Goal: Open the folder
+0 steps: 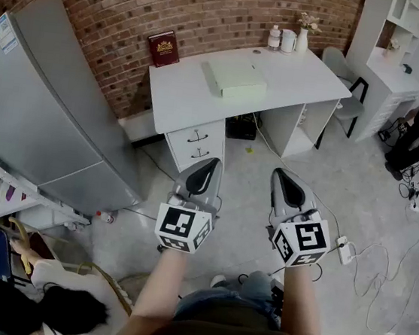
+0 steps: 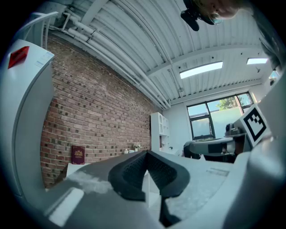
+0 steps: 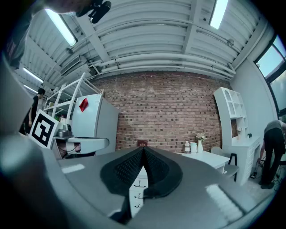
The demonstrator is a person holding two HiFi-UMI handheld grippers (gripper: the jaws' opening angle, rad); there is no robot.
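Task not begun. The folder (image 1: 236, 77), pale and apparently closed, lies flat near the middle of the surface (image 1: 180, 99), with nothing touching it. A red book (image 1: 164, 48) stands at the back edge of the surface, against the brick wall. The left gripper (image 1: 210, 163) and the right gripper (image 1: 281, 173) are held level, well short of the surface and over the floor (image 1: 357, 196). Both sets of jaws are clenched on nothing. Outstanding: approach the surface, take hold of the folder's cover and lift it open.
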